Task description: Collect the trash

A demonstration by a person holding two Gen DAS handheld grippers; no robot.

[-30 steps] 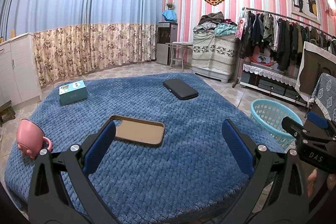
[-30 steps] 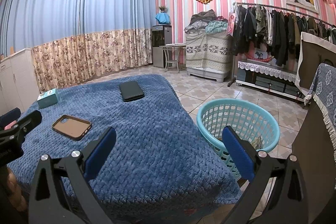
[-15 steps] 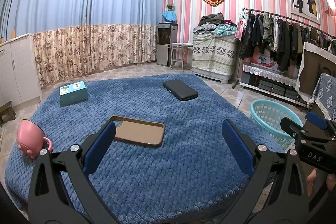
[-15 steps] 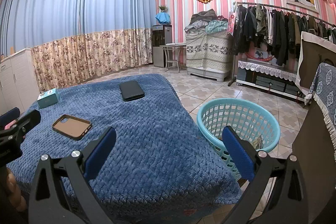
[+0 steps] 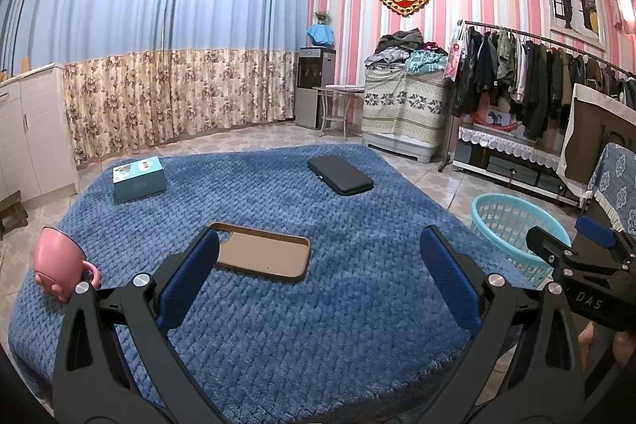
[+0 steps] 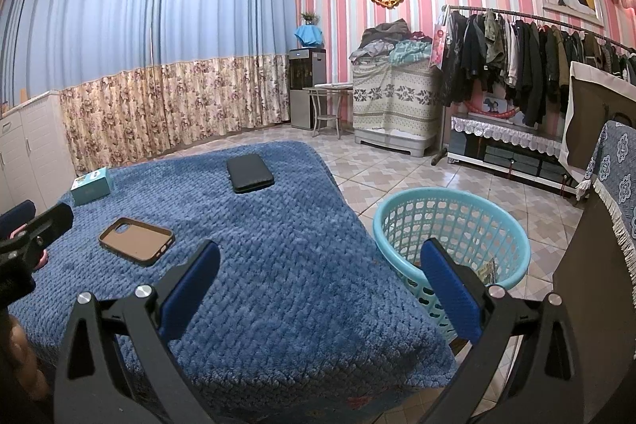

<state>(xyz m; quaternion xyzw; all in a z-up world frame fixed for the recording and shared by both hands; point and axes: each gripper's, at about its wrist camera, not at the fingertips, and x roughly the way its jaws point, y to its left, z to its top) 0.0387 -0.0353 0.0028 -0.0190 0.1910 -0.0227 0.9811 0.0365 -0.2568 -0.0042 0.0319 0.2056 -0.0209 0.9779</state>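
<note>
Left gripper (image 5: pixel 318 281): jaws spread wide, nothing between them, hovering over near part of blue knit cover (image 5: pixel 278 344). Right gripper (image 6: pixel 320 285): jaws likewise apart and empty, hovering over near right corner of the cover, beside teal basket (image 6: pixel 512 225).

Just ahead of left fingers: brown phone case (image 5: pixel 262 257), lying flat. Farther out: black case (image 5: pixel 340 175) mid-cover, teal box (image 5: pixel 139 179) at far left, pink mug (image 5: pixel 59 265) at near left edge.

Basket on tiled floor just off right edge of cover; some crumpled paper (image 6: pixel 487 271) visible at its bottom, partly hidden behind right finger.

Change over last second: practically none. Both views shift only slightly; jaws remain wide, nothing on cover moved.

Reading: no loose trash evident on the cover; the only trash-like item sits in the basket. Judged near end of task, or pausing between picks. Phone case and mug look like keepers, not trash; no grasp seems called for.
</note>
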